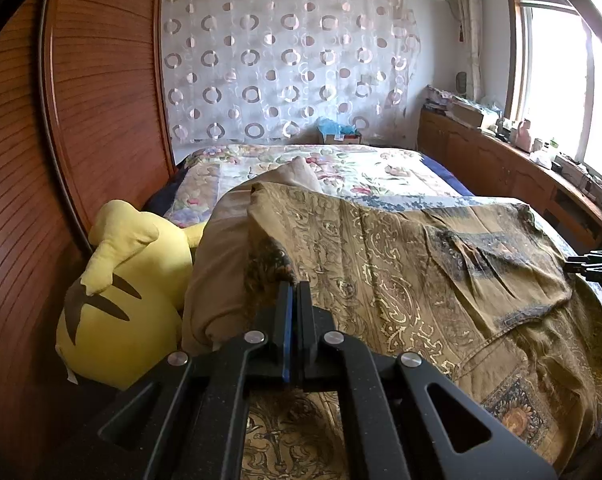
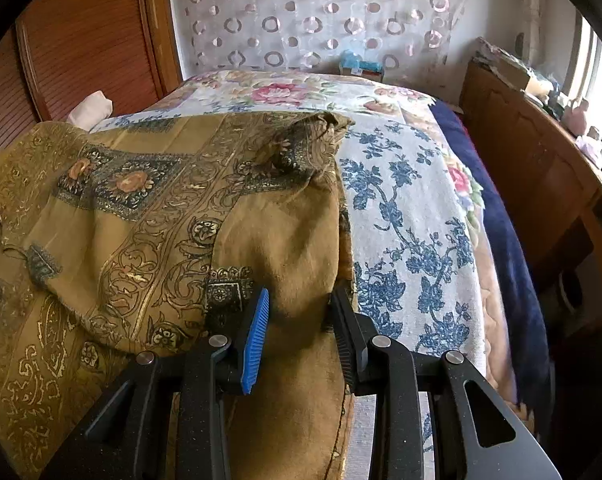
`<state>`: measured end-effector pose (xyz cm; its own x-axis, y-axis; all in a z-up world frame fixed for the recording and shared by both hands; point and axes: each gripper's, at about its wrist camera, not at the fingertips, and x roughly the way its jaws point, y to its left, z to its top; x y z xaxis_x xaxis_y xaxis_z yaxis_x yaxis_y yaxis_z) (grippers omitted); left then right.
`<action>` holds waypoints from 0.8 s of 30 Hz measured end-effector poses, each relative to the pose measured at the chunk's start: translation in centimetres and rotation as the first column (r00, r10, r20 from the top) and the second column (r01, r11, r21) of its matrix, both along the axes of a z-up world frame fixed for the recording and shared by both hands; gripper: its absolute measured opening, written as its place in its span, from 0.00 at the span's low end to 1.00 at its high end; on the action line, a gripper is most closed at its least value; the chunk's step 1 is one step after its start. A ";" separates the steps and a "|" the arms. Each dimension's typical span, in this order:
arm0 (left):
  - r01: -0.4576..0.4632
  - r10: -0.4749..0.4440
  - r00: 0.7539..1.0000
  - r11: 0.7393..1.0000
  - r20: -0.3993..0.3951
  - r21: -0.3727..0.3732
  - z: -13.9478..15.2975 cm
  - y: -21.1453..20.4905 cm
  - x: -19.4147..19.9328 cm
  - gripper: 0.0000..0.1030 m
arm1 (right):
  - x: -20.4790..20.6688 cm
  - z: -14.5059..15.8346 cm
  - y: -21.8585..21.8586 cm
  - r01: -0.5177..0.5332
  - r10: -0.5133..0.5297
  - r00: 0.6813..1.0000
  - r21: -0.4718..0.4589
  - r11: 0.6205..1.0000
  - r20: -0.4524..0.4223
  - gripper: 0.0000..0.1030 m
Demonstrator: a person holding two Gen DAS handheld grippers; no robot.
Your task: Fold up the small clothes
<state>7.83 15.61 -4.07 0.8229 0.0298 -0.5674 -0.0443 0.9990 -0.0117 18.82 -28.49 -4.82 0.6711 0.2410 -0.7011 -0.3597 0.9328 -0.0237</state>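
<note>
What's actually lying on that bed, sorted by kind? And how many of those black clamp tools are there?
Brown patterned garment: 1
Yellow plush toy: 1
Floral bedspread: 1
Clamp tools: 2, the left gripper pinched shut on the garment's edge, the right gripper with a fold of the garment between its fingers
Total: 5

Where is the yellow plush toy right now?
The yellow plush toy shows only in the left wrist view, low on the left, wedged between the wooden wardrobe and the olive patterned garment on the bed.
</note>
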 end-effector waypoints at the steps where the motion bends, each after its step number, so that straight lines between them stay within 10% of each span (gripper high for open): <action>1: 0.002 -0.002 1.000 1.000 0.000 0.001 0.0 -0.1 0.0 0.02 | 0.0 0.0 0.1 -0.007 0.007 1.000 -0.006 1.000 0.003 0.32; 6: -0.011 0.011 0.999 1.000 0.039 -0.003 1.0 0.0 -0.7 0.02 | -0.2 0.3 0.6 -0.052 0.053 0.998 -0.013 0.999 0.022 0.06; 15: -0.007 0.012 0.993 0.999 0.121 -0.039 4.5 0.7 -5.2 0.02 | -4.5 6.6 -1.4 -0.057 0.032 0.974 0.108 0.993 0.225 0.05; 24: -0.029 0.033 0.997 0.997 0.065 -0.071 2.9 1.0 -12.0 0.02 | -10.3 7.7 -4.4 -0.085 0.057 0.972 0.116 0.990 0.227 0.05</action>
